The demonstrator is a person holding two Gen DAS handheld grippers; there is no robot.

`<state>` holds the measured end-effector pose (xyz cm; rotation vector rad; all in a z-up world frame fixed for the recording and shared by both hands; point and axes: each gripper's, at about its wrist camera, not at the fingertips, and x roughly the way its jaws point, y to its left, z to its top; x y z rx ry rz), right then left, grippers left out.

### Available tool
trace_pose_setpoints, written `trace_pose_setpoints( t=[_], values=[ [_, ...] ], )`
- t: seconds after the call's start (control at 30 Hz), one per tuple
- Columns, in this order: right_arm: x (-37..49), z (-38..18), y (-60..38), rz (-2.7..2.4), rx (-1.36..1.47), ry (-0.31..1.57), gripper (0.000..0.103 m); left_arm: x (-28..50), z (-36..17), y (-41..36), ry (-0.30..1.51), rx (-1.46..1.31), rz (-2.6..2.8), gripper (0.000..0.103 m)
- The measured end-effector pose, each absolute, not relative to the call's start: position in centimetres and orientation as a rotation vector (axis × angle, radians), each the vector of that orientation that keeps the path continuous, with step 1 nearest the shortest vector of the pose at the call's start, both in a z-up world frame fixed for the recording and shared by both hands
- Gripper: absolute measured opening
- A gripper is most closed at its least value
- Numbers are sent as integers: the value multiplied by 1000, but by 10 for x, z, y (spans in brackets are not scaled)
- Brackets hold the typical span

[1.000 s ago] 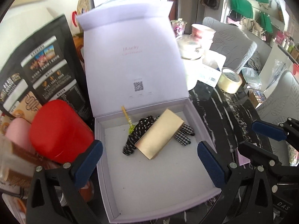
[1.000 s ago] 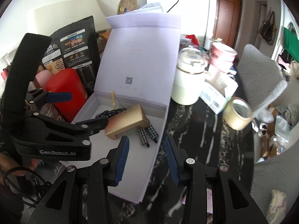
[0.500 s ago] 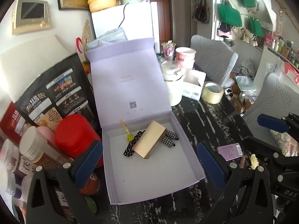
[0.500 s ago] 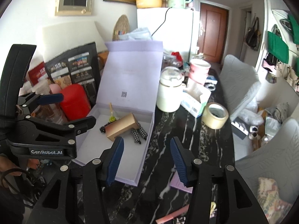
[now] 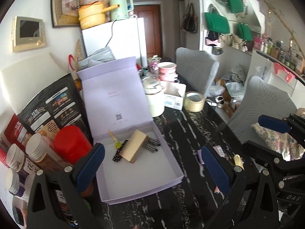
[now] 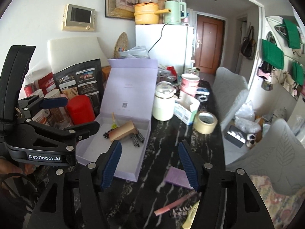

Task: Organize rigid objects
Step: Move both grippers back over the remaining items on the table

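An open lilac box (image 5: 144,179) (image 6: 131,168) lies on the black marble table, lid upright. Inside are a gold box (image 5: 134,147) (image 6: 123,132), a black-and-white patterned cloth piece (image 5: 151,146) (image 6: 136,139) and a small yellow-green stick (image 5: 114,140). My left gripper (image 5: 152,168) is open and empty, above the box's near side. My right gripper (image 6: 150,162) is open and empty, just right of the box. On the table near it lie a small purple card (image 6: 177,177), a pink stick (image 6: 175,203) and a yellowish item (image 6: 190,216).
Left of the box stand a red canister (image 5: 71,145), jars (image 5: 36,152) and a black pouch (image 5: 51,105). Behind are a white pot (image 5: 154,99), a carton (image 5: 174,97), a tape roll (image 5: 194,101) and pink cups (image 5: 167,70). Grey chairs (image 5: 266,106) flank the table's right edge.
Both grippers have pulled back and up from the box, so more of the table and room shows. My right gripper has opened wider. The box contents have not moved.
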<state>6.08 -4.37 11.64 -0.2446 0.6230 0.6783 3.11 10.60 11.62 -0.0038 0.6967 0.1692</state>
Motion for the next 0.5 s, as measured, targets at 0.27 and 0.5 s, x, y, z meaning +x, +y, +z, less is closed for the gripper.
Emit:
trace_pose_setpoints(
  t=[0.27,0.5],
  values=[
    [45,114,-83,590,-217,612,63,26,105,72,698,28,75,103],
    [33,103,-114,521,-205,627,63,28,89,44,735,22,-35,103]
  ],
)
